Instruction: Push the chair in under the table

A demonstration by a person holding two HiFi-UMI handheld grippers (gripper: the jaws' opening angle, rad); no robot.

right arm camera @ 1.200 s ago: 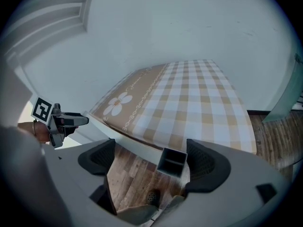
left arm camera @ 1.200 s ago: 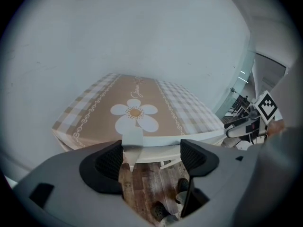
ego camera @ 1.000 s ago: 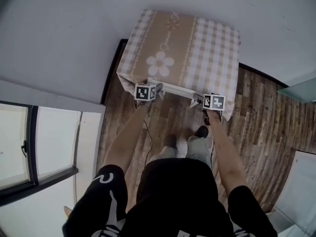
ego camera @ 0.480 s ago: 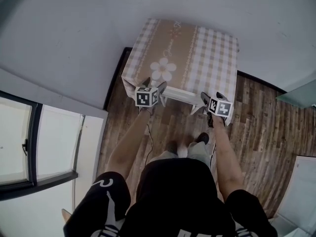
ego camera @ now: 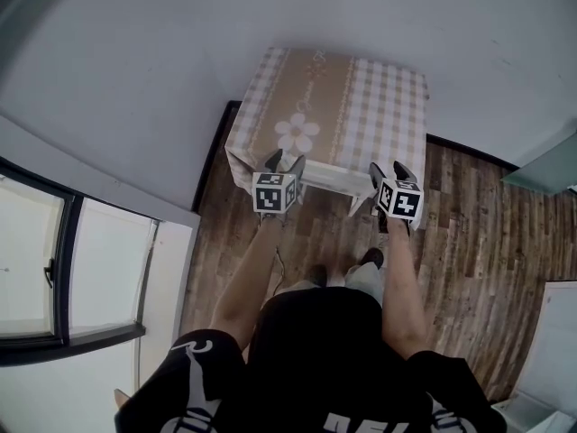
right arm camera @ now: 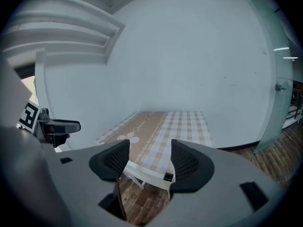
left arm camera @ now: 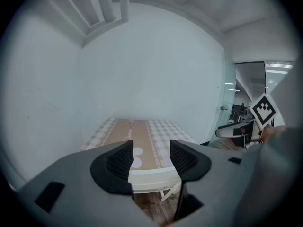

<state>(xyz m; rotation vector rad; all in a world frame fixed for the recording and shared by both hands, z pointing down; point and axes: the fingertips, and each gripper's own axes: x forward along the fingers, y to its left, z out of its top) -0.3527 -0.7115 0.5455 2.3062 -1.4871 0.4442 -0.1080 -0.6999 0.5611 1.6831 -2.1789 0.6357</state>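
A square table (ego camera: 334, 97) under a beige checked cloth with a flower print stands against the wall. The white chair (ego camera: 332, 179) is tucked under its near edge, and only the top rail and a bit of frame show. My left gripper (ego camera: 282, 161) hangs above the rail's left end, clear of it. My right gripper (ego camera: 393, 170) hangs above the right end. Both pairs of jaws are closing with nothing between them. In the left gripper view, the left gripper (left arm camera: 150, 161) frames the table (left arm camera: 142, 138) and the chair (left arm camera: 154, 179). The right gripper (right arm camera: 149, 162) looks over the chair (right arm camera: 142, 174).
The wood-plank floor (ego camera: 469, 224) spreads to the right of the table. A window with a dark frame (ego camera: 63, 269) is at the left and a glass panel (ego camera: 541, 165) at the right. The person's feet (ego camera: 365, 262) stand just behind the chair, by a thin cable (ego camera: 275, 269).
Both grippers have risen off the ends of the chair's top rail toward the camera, and their jaws have narrowed. The chair stays tucked under the table.
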